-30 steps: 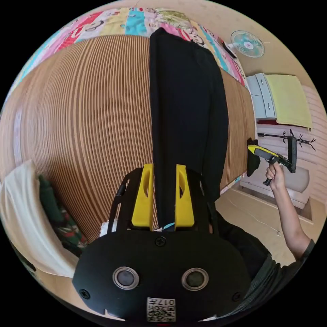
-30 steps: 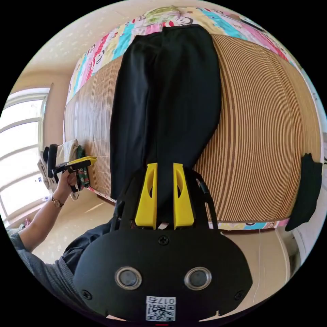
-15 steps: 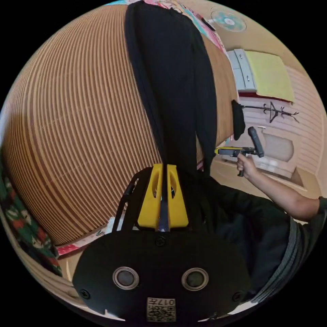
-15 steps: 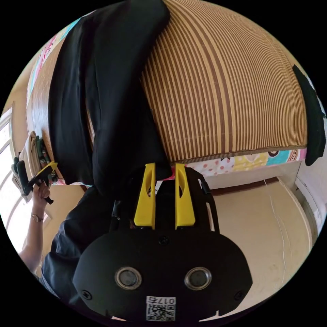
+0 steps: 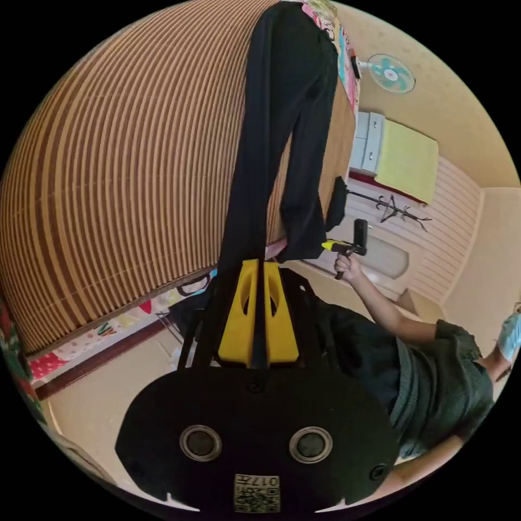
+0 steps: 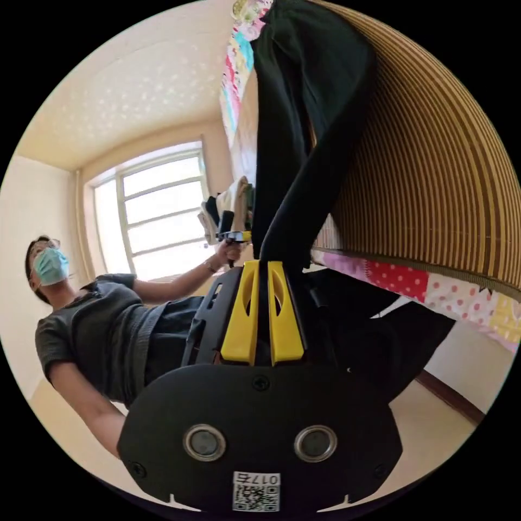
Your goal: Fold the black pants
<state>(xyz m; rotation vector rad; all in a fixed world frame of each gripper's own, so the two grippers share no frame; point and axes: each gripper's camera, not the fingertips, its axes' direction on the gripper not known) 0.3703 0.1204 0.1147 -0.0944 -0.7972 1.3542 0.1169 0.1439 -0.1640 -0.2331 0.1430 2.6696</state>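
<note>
Vs 1 s ago, both tongs, left (image 5: pixel 257 266) & right (image 6: pixel 261 266), are now being held clamped tight on the black pants (image 5: pixel 282 125), which are being dragged off the bed's mat (image 5: pixel 125 179) toward 6 o'clock, prob. for straightening before folding.

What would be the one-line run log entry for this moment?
left gripper: shut on black pants | right gripper: shut on black pants | pants: stretched from striped mat past the bed edge
</note>
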